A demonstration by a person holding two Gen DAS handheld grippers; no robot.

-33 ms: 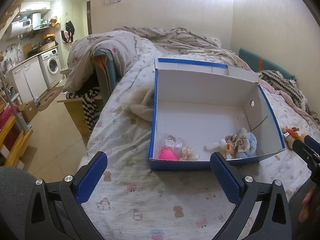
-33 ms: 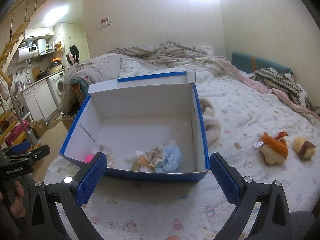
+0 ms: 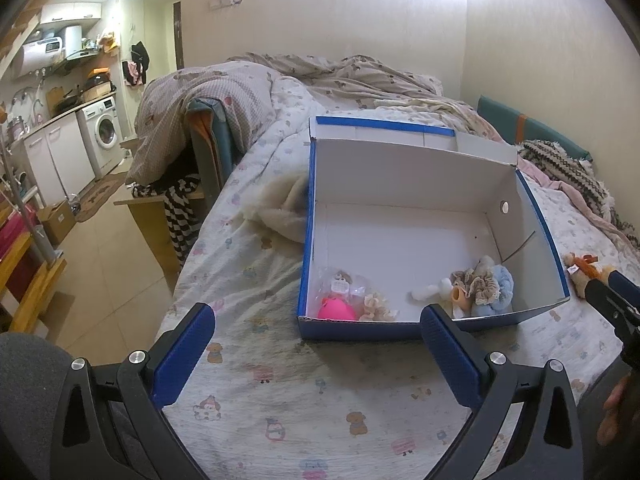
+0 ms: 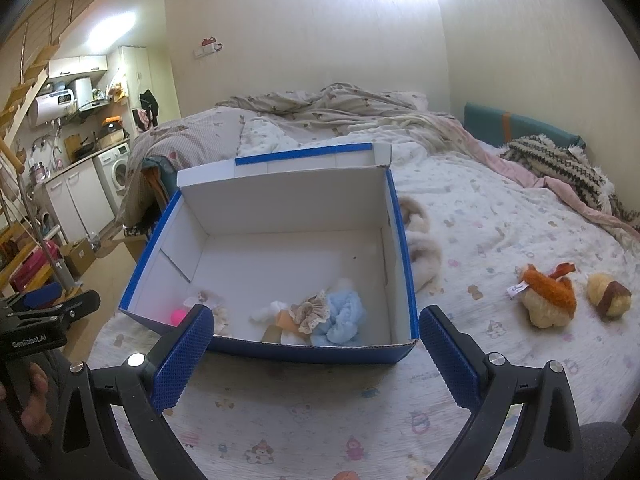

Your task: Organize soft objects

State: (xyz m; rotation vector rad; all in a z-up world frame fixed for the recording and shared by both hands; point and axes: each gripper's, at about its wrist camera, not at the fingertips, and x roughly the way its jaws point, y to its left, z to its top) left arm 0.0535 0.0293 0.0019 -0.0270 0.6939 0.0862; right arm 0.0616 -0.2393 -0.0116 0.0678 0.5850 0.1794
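Note:
An open blue-and-white cardboard box (image 3: 312,216) (image 4: 400,248) sits on the bed. Inside near its front wall lie a pink toy (image 3: 336,307) (image 4: 178,315), a small cream plush (image 3: 376,304), and a blue-and-beige soft doll (image 3: 480,288) (image 4: 332,314). An orange-and-cream plush (image 4: 546,292) (image 3: 580,270) and a brown-and-cream plush (image 4: 608,294) lie on the bed right of the box. My left gripper (image 3: 318,344) is open and empty in front of the box. My right gripper (image 4: 314,344) is open and empty, also in front of the box.
A cream fleece cloth (image 3: 280,208) (image 4: 422,248) lies beside the box. Rumpled duvets (image 4: 320,112) and a striped knit blanket (image 4: 560,164) cover the far bed. The bed's left edge drops to a tiled floor (image 3: 100,272) with a kitchen area beyond.

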